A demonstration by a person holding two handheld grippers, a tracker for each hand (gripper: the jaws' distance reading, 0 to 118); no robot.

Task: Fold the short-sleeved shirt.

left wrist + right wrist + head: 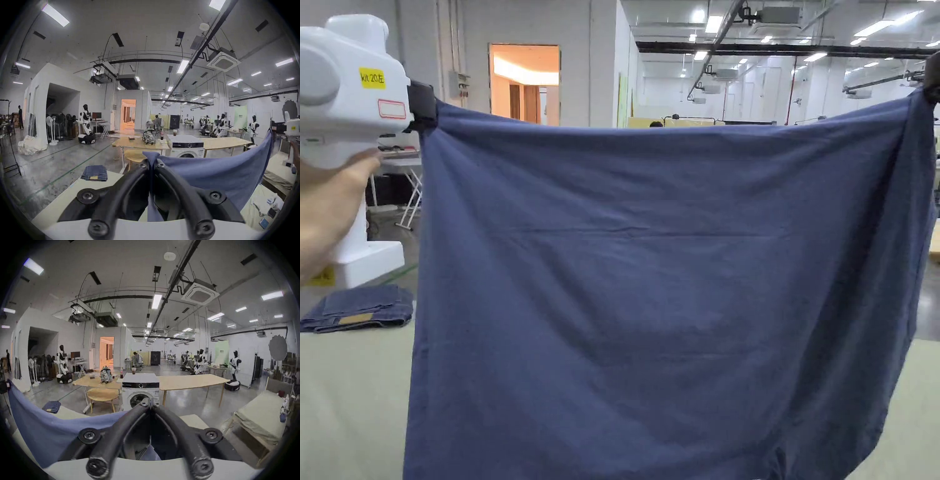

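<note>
A dark blue short-sleeved shirt (669,294) hangs spread out in the air in front of me, its lower part reaching down to the table (350,406). My left gripper (424,106) pinches its top left corner; in the left gripper view the jaws (151,162) are shut with blue cloth (219,175) poking out past the tips. My right gripper (932,78) holds the top right corner at the frame edge. In the right gripper view its jaws (151,403) are closed, and the shirt (48,426) stretches away to the left. The sleeves are hidden.
Folded jeans (359,307) lie at the table's far left corner. Beyond the table stand a washing machine (140,386), a round wooden table (103,395) and long wooden tables (191,381). A bed-like covered surface (259,412) is to the right.
</note>
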